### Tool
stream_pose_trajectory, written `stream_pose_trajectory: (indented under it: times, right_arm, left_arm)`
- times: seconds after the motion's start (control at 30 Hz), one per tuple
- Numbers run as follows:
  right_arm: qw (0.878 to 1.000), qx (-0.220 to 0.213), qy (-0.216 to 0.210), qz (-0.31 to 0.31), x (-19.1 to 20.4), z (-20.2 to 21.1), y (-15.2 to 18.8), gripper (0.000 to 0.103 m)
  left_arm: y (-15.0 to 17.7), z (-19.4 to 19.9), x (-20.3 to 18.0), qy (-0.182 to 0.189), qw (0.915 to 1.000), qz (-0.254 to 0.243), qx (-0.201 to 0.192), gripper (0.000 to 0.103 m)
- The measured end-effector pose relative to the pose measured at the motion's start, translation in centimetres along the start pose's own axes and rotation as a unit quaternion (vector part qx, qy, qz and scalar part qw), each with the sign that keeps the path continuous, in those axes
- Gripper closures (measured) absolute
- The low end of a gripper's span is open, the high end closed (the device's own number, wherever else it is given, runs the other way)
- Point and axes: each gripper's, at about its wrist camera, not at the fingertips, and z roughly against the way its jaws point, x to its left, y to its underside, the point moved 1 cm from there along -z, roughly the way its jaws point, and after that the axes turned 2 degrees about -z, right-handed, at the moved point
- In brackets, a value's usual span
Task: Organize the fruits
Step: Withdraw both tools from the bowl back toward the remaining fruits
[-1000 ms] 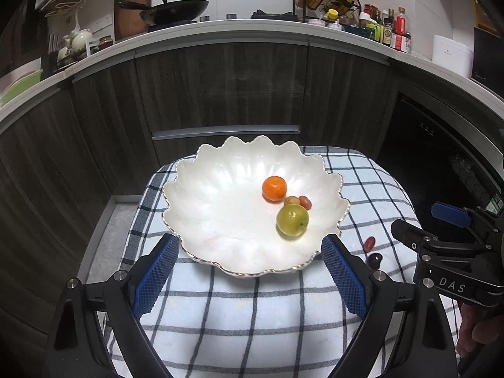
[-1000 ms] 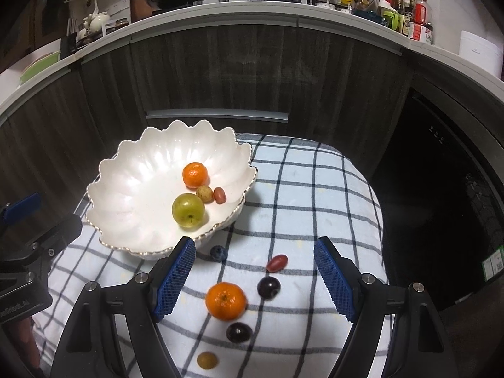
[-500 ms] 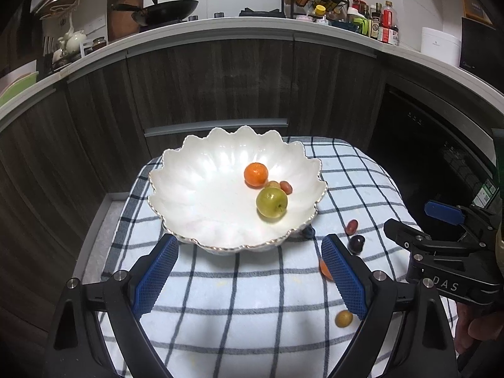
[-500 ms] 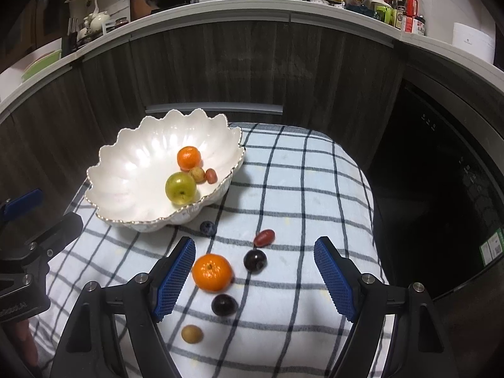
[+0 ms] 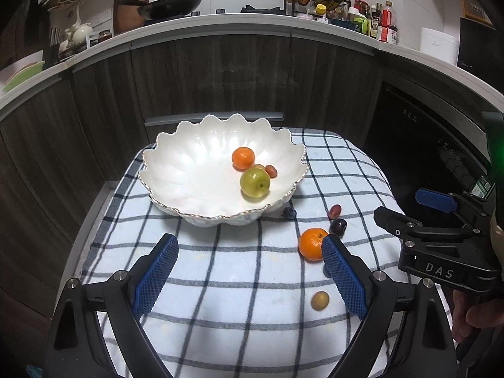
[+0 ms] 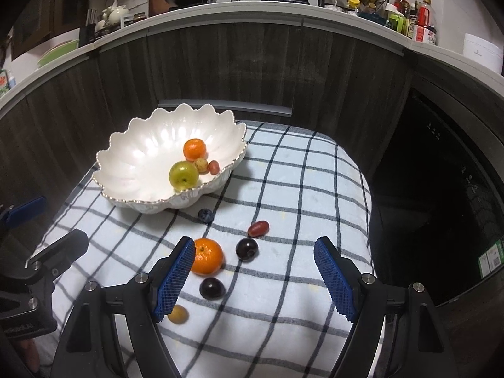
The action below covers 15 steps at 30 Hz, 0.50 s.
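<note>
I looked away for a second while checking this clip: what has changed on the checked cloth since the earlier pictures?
Both grippers drew back from the white scalloped bowl, so the bowl looks farther off and more loose fruit on the checked cloth shows in both views. The left gripper and right gripper stayed open and empty; nothing was taken or released. The green apple and orange mandarin stayed in the bowl, and the loose mandarin stayed on the cloth.

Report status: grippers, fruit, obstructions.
Left gripper and right gripper open, empty. Six fruits loose on checked cloth, mandarin nearest; four in scalloped bowl. Nothing in the way.
</note>
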Motion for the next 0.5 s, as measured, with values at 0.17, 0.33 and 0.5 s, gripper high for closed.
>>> stream_pose_trajectory:
  times: [0.17,0.33,0.5]
  right_arm:
    - [1.0,0.001,-0.012,0.009,-0.4,0.0,0.7,0.024]
    - [0.999,0.001,-0.033,0.022,-0.3,0.0,1.3,0.024]
    - [0.998,0.002,-0.041,0.045,0.0,-0.4,1.7,0.024]
  left_arm:
    - [0.7,0.1,-0.8,-0.001,1.0,-0.001,0.0,0.01]
    - [1.7,0.0,-1.3,0.0,1.0,0.001,0.007,0.01]
    - [2.6,-0.3,-2.0,0.001,0.9999,-0.006,0.016,0.01]
